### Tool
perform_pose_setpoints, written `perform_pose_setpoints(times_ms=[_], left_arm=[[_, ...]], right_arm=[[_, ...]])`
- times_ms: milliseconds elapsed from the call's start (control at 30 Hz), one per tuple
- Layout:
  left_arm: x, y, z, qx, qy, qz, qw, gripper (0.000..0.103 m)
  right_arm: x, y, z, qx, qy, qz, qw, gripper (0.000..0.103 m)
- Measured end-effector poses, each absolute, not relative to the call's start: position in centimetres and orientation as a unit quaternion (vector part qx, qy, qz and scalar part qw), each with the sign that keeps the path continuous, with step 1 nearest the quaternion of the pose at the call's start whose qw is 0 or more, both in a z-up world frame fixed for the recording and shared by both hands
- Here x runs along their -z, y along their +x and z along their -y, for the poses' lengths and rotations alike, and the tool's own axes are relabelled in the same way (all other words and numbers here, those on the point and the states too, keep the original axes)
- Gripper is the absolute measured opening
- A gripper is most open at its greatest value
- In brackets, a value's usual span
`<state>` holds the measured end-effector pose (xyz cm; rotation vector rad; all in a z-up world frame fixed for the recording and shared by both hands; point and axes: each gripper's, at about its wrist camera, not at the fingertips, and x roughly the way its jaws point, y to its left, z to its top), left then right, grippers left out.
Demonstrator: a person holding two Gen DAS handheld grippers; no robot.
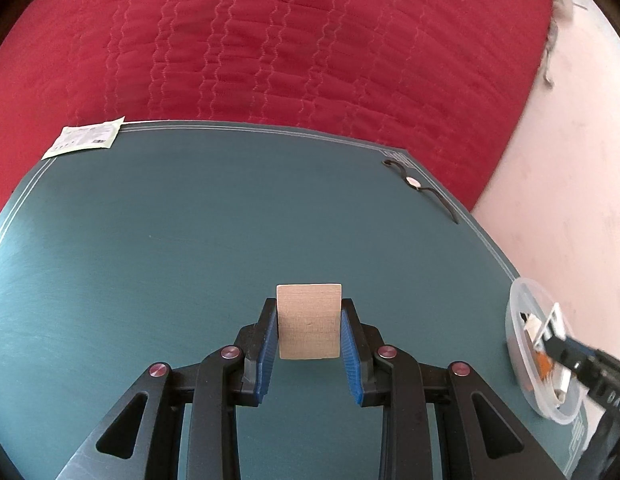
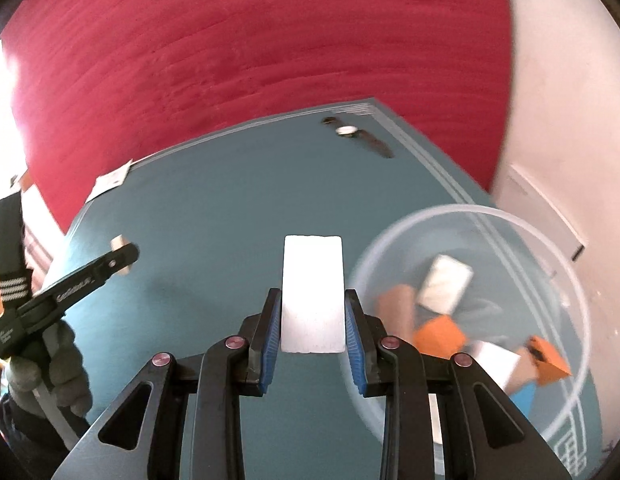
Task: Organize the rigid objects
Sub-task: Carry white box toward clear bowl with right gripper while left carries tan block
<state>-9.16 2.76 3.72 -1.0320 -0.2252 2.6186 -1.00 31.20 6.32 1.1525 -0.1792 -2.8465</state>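
Blue ribbed claws grip flat wooden block (image 1: 309, 322), white slab (image 2: 313, 294)

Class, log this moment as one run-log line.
left gripper: shut on tan wooden block | right gripper: shut on white rectangular block | clear plastic bowl: holds blocks

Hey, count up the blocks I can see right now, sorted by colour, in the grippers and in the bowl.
Counted mostly from the right wrist view; the bowl is blurred.
Tan: 2, one in the left gripper and one in the bowl
White: 3
Orange: 2
Total: 7
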Motion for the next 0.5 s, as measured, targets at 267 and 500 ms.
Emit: perform_pose_setpoints(times_ms=[267, 500], left_arm=[[-3.5, -8.4, -4.3, -0.916, -0.361, 0.059, 0.166, 0.031], [-3.0, -7.6, -5.7, -0.915, -0.368, 0.038, 0.163, 0.031]], right_arm=[[-7.0, 0.0, -37.1, 0.93, 0.356, 0.086, -0.036, 0.031], [-6.3, 0.4, -41.4, 0.923, 0.357, 0.123, -0.076, 0.031]])
